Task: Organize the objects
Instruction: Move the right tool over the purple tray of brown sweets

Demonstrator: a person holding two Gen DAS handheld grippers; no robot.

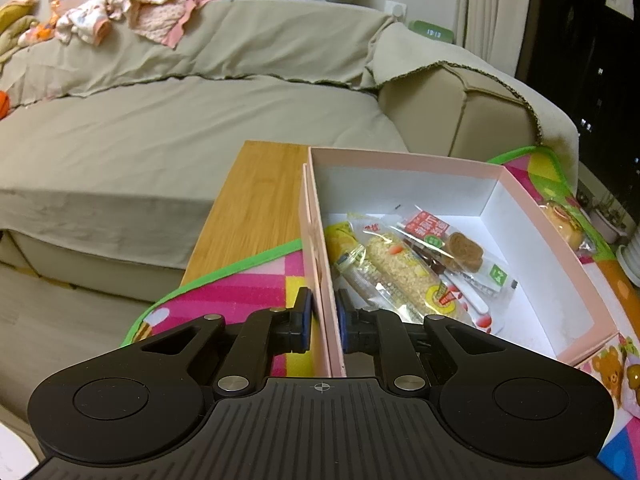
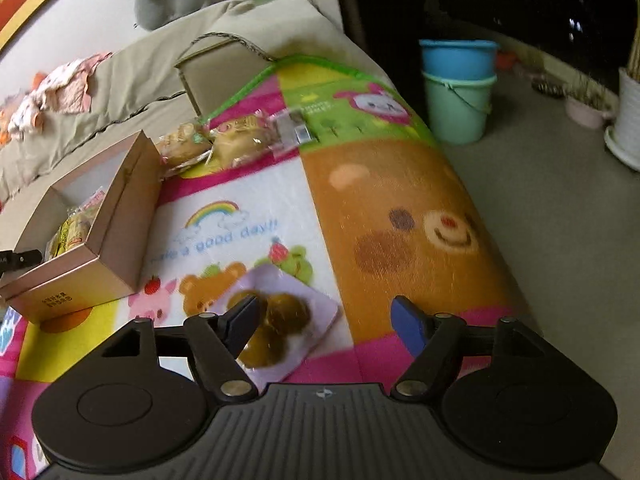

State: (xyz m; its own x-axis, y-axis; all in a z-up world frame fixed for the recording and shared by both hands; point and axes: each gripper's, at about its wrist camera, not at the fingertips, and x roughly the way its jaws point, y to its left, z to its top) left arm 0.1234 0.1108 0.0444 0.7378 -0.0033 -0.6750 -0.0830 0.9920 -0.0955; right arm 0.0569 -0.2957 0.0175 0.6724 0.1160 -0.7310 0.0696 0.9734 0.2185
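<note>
My left gripper is shut on the near left wall of the pink box, one finger outside and one inside. Inside the box lie several wrapped snacks, among them a long rice-cracker bar and a red-labelled packet. The box also shows in the right wrist view at the left. My right gripper is open and empty above the colourful mat. Wrapped pastries lie on the mat beyond the box, at its far right corner. One pastry shows in the left wrist view.
The mat covers a wooden table next to a beige sofa with clothes on its back. Blue and green buckets and a white plant pot stand on the floor to the right.
</note>
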